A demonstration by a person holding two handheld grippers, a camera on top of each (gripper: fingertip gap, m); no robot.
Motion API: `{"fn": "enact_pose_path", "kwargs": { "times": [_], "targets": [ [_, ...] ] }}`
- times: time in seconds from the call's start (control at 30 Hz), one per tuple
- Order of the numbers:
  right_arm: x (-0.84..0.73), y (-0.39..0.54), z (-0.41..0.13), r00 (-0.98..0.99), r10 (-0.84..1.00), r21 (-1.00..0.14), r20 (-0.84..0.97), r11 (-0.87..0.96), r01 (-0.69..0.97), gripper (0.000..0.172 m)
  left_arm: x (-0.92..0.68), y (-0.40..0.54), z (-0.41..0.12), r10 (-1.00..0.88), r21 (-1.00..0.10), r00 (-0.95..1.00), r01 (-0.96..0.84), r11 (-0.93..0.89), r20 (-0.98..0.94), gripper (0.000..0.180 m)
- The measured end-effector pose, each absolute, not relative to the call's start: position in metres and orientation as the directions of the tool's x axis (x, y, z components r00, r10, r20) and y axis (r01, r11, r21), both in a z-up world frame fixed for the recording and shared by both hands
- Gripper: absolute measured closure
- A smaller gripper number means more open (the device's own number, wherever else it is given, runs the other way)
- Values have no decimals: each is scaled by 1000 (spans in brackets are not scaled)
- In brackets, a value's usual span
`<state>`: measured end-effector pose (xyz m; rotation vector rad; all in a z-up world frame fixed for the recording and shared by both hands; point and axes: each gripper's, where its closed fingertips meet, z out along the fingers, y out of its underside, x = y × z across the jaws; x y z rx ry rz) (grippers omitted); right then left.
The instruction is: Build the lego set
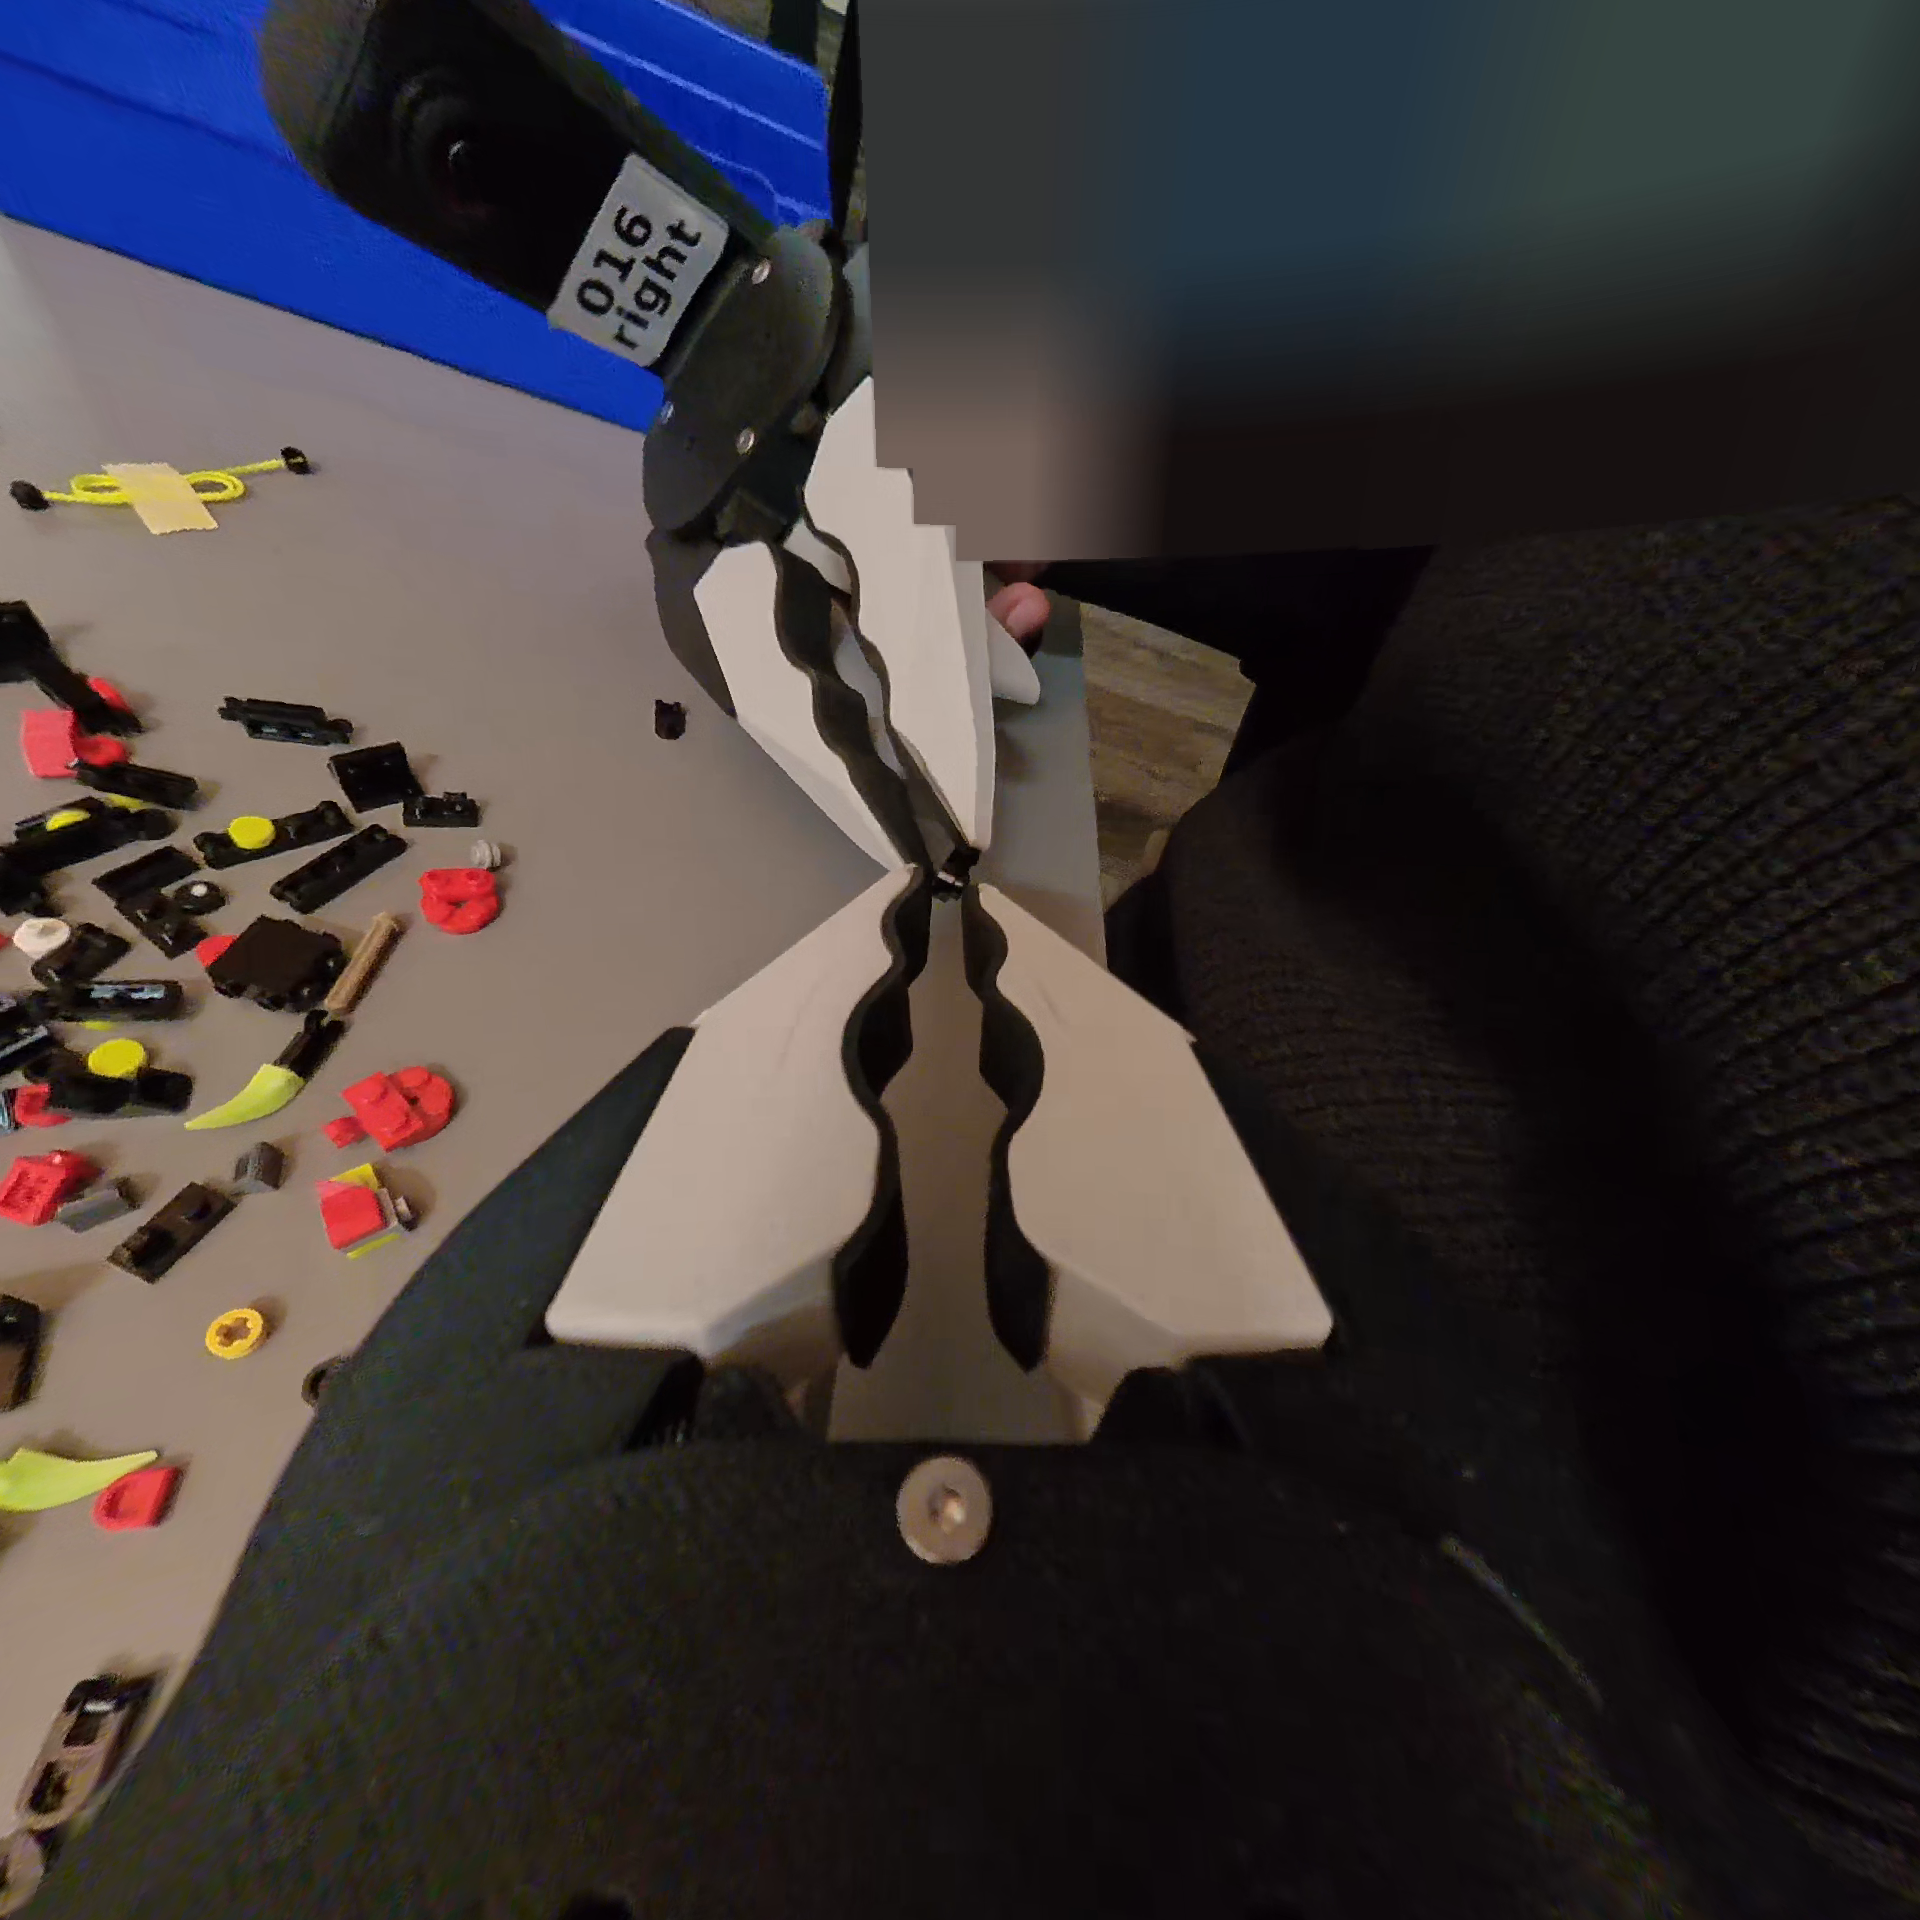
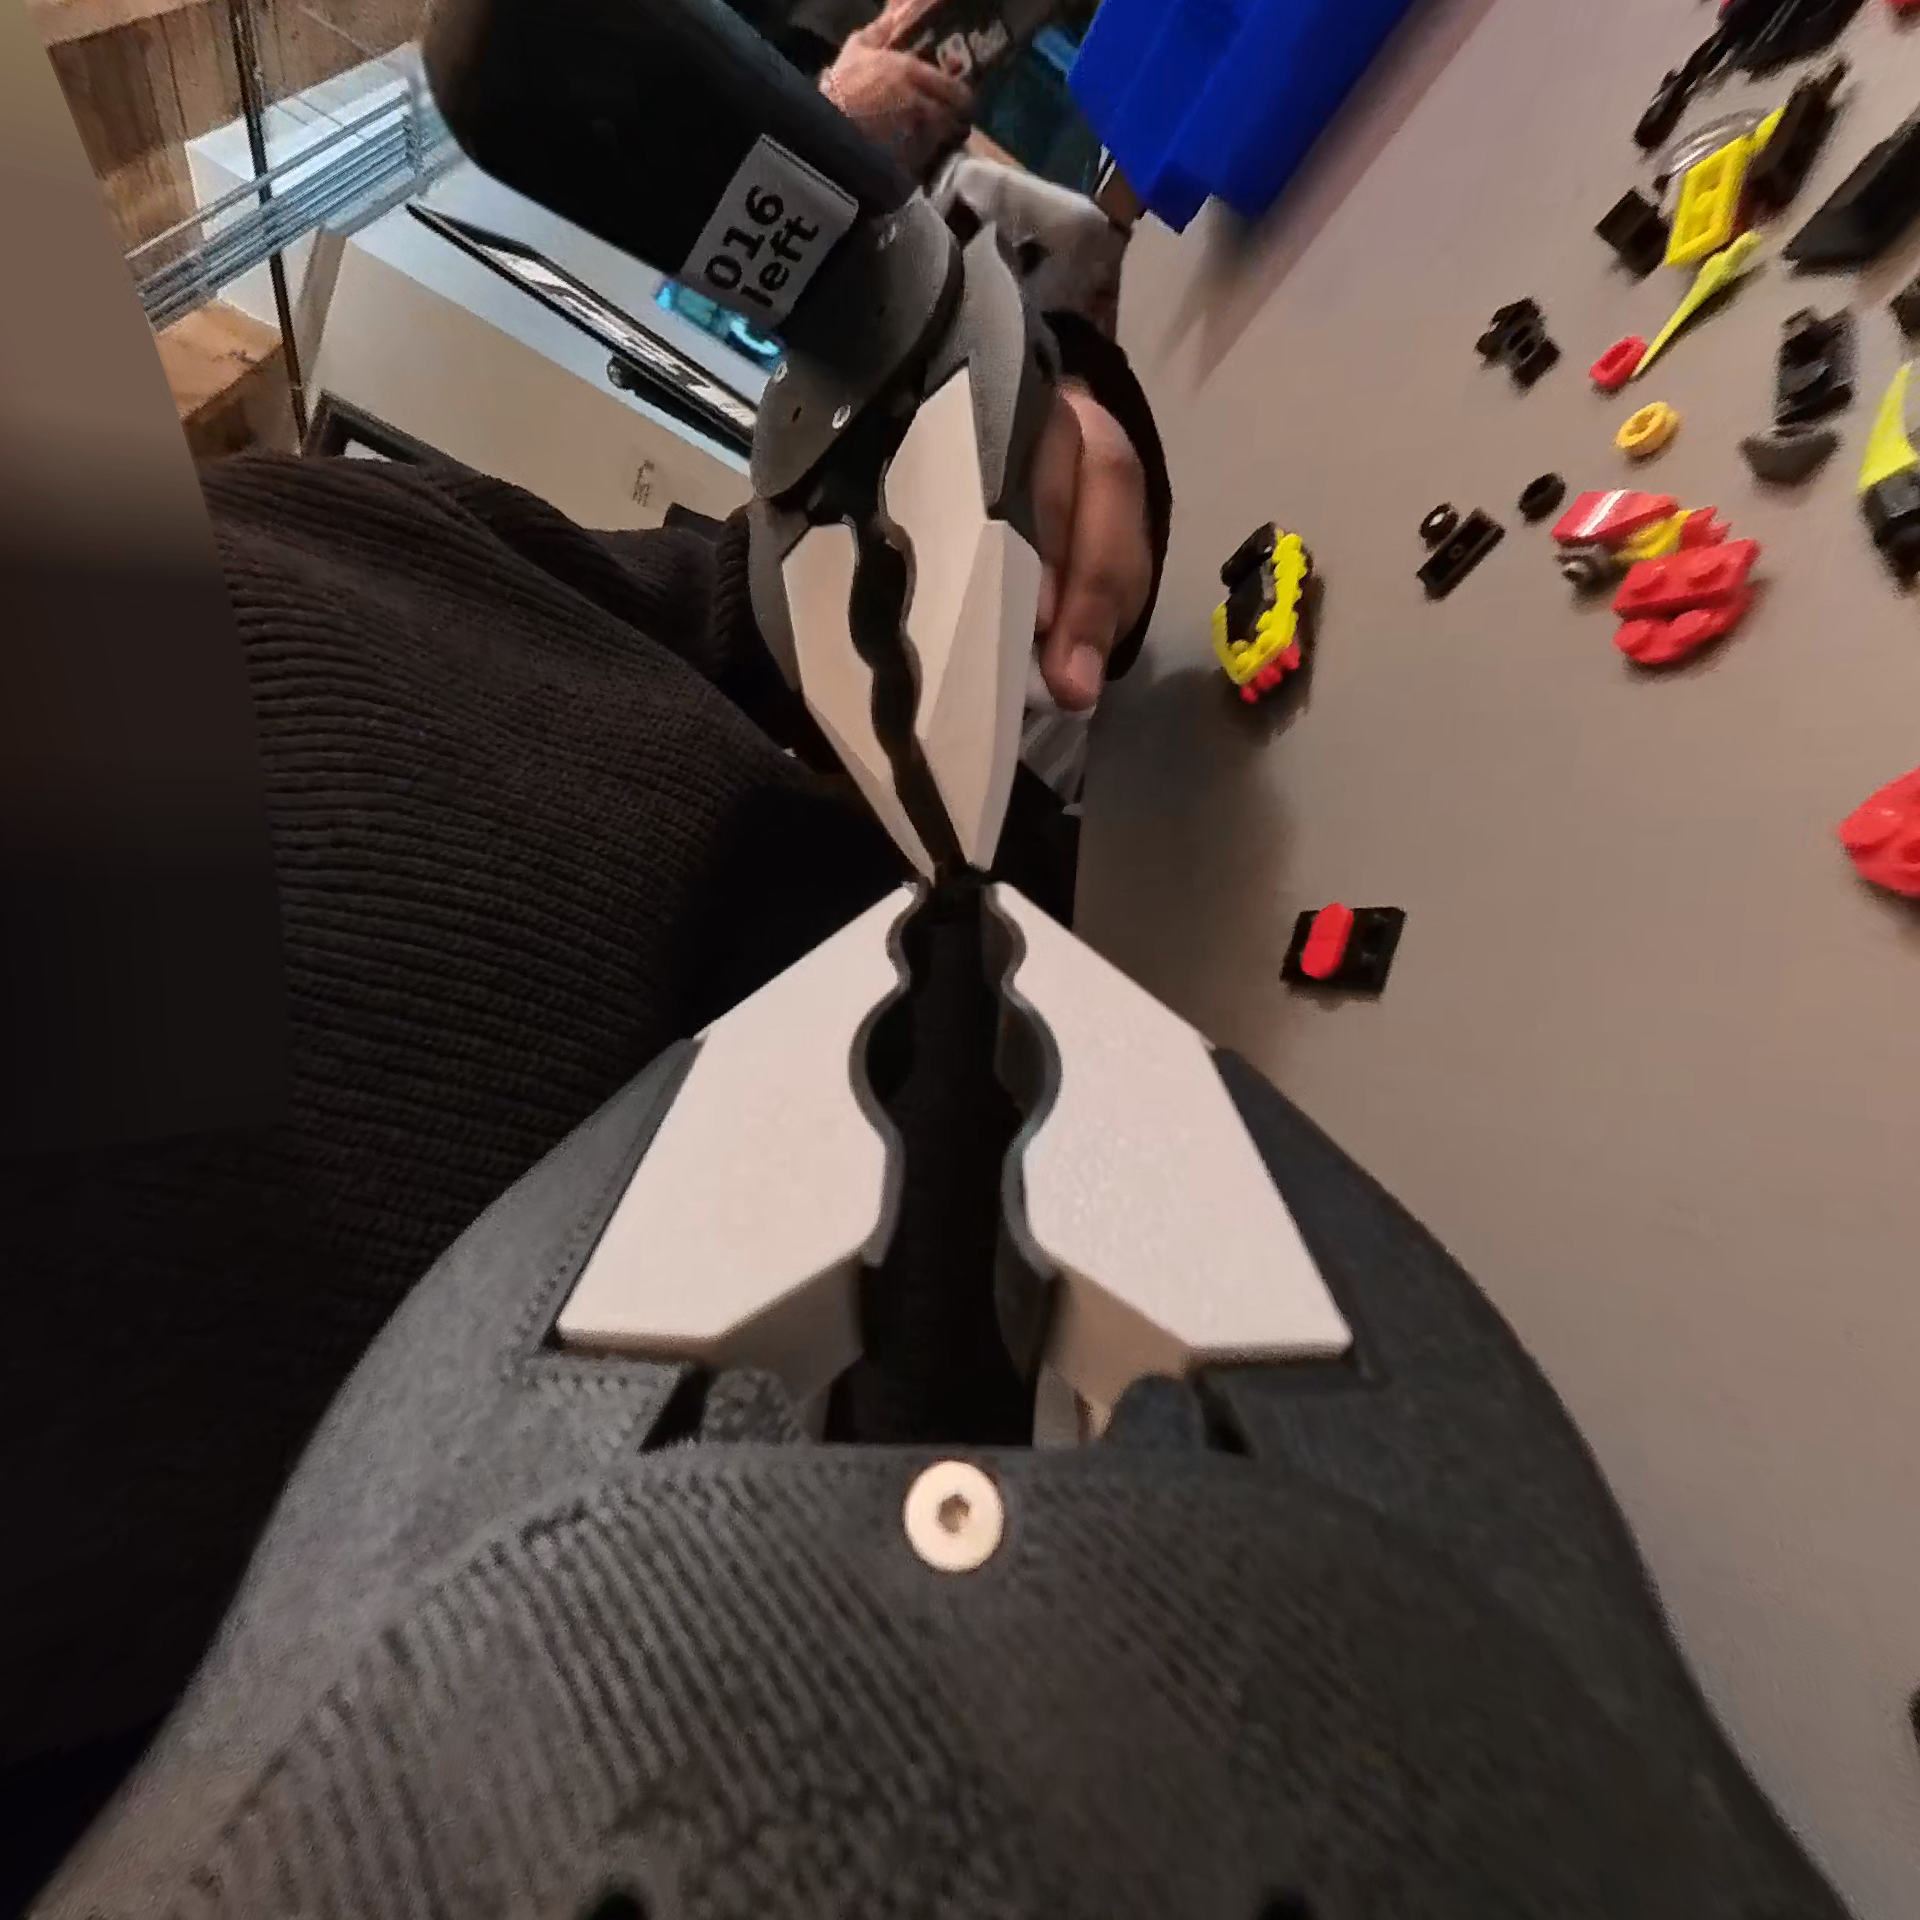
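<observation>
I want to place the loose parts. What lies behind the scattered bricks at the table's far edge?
A blue bin stands on the grey table behind the bricks. The right gripper covers its end; its inside is unseen.

Dim indoor light, soft shadows, strong wide-angle edge distortion, motion blur in right wrist view

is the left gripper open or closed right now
Closed. The left gripper has its fingertips pinched on a small black piece, tip to tip with the right gripper near the grey table's edge.
</observation>
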<state>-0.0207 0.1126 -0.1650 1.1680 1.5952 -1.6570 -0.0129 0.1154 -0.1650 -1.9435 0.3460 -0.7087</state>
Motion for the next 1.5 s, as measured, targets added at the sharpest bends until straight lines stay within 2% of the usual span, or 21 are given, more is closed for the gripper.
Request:
{"fn": "enact_pose_path", "kwargs": {
  "times": [0.1,0.17,0.23,0.33,0.43,0.5,0.67,0.9,1.5],
  "targets": [
    [-28,118,-168,-500,256,-545,-827,-150,825,162,-20,119,-167,-475,-862,791,126,-491,386,178],
    [-39,127,-172,-551,389,-636,-739,-133,760,161,-28,123,-170,-423,-831,786,198,-520,452,178],
    [-49,138,-179,-604,551,-744,-576,-47,667,157,-37,126,-173,-351,-774,756,309,-553,553,178],
    [-58,152,-190,-636,706,-819,-311,140,556,152,-52,132,-172,-243,-635,628,528,-564,739,178],
    [-68,158,-188,-629,774,-846,-71,288,449,151,-67,136,-174,-158,-519,525,667,-534,836,178],
    [-73,160,-180,-612,785,-847,96,388,364,151,-71,136,-179,-122,-504,528,679,-534,841,178],
    [-74,151,-173,-595,677,-745,434,641,186,161,-67,137,-185,-80,-430,468,715,-550,880,179],
    [-71,141,-187,-629,573,-640,525,753,152,158,-71,136,-186,-60,-353,383,763,-542,922,179],
    [-66,134,-192,-668,563,-644,487,748,162,165,-60,135,-189,-71,-374,413,722,-582,908,179]
  ]
}}
